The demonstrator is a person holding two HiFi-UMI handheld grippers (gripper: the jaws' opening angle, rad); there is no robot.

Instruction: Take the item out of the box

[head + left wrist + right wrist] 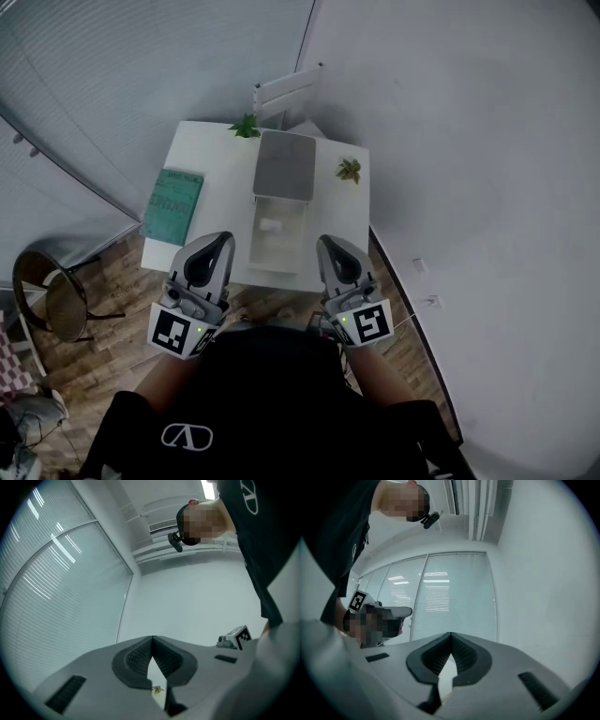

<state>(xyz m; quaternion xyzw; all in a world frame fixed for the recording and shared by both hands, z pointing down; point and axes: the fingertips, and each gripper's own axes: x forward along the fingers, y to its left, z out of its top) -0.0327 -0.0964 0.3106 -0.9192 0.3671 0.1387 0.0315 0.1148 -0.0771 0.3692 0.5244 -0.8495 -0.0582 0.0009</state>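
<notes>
An open white box (278, 246) stands on the white table (214, 169), its grey lid (285, 166) folded back on the far side. A small white item (271, 226) lies inside, toward the lid. My left gripper (225, 238) hovers at the table's near edge, left of the box, and my right gripper (325, 243) hovers to the box's right. In the left gripper view the left gripper's (152, 639) pads meet at the tip with nothing between them. The right gripper's (451, 634) pads also touch, holding nothing. Both point upward, away from the box.
A green book (173, 205) lies on the table's left side. Two small plants (246, 127) (349, 170) sit at the far edge and at the right. A white chair (286, 94) stands behind the table, a round stool (52, 295) on the wooden floor at left.
</notes>
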